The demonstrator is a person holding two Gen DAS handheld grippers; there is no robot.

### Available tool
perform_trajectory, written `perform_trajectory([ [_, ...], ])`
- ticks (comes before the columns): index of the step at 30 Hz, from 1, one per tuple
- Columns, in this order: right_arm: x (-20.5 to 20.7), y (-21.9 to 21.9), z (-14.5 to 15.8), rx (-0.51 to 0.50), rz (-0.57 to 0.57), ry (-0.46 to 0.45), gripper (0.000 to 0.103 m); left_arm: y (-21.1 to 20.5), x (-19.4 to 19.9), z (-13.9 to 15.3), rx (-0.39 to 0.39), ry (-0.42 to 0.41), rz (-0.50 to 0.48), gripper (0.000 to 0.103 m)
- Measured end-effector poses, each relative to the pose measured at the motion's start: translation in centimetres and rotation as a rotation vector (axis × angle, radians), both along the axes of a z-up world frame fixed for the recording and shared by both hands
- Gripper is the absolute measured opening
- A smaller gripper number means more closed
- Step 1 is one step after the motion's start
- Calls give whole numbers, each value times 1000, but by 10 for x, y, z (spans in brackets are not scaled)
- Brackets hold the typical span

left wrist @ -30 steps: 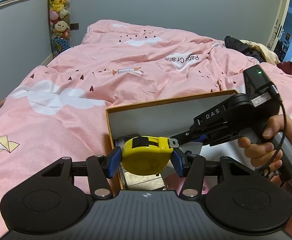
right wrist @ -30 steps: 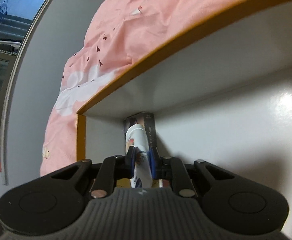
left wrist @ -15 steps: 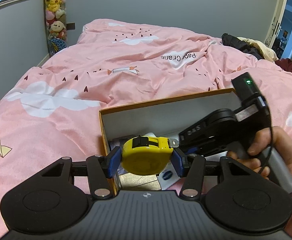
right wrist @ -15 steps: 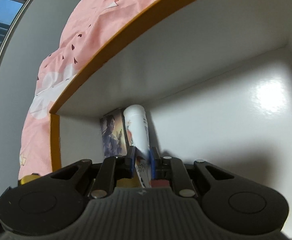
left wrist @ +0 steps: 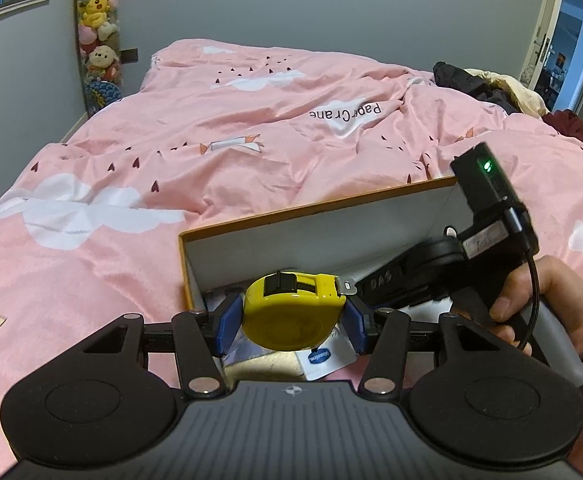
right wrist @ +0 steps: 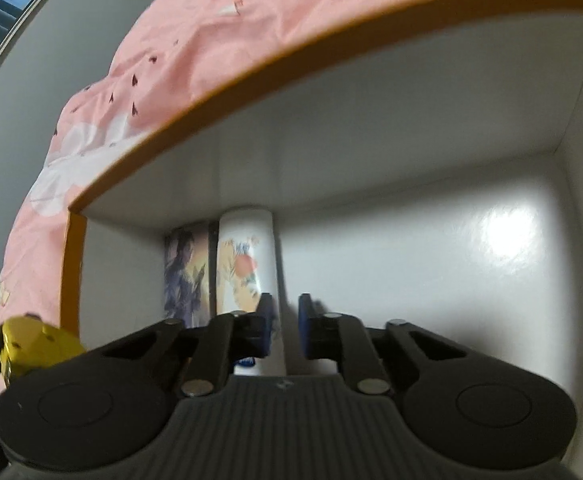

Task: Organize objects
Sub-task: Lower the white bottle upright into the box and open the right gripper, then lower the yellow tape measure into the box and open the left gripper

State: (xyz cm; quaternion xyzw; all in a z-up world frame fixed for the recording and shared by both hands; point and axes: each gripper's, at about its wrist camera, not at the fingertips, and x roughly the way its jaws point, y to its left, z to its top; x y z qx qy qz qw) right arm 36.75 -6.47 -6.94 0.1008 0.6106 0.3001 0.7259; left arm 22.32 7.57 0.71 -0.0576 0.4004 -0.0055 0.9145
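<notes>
My left gripper (left wrist: pixel 290 330) is shut on a yellow tape measure (left wrist: pixel 291 304), held just above the near left corner of an orange-rimmed white box (left wrist: pixel 311 206). Inside the box lie a white tube with a flower print (right wrist: pixel 243 248) and a picture-printed flat pack (right wrist: pixel 187 268), side by side against the left wall. My right gripper (right wrist: pixel 287 320) is low inside the box, just right of the tube. Its jaws have closed to a slim gap with nothing between them. The left finger overlaps the tube's right edge. The tape measure (right wrist: pixel 31 344) shows at the lower left of the right wrist view.
The box rests on a bed with a pink cloud-print duvet (left wrist: pixel 211 152). A person's hand (left wrist: pixel 551 304) holds the right gripper's handle. Plush toys (left wrist: pixel 97 32) hang at the far wall, dark clothes (left wrist: pixel 471 84) lie at the far right. A doorway (left wrist: pixel 571 40) is beyond.
The right gripper let go of the white tube, shifted right and sank lower into the box; the tube now lies beside the picture pack. The left gripper still holds the tape measure.
</notes>
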Motion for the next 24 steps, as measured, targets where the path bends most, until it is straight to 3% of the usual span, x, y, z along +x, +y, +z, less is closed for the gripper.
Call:
perform_trajectory([
  [5, 0, 4, -1, 36, 26, 17, 7, -6, 13, -4, -29, 23, -41, 62],
  [10, 1, -21, 19, 17, -77, -60, 12, -18, 28, -13, -29, 54, -94, 62],
  [17, -16, -50, 51, -24, -139, -239, 12, -41, 47, -50, 52, 220, -170, 62],
  [24, -25, -52, 50, -24, -129, -260, 13, -50, 48, -61, 105, 287, -199, 62],
])
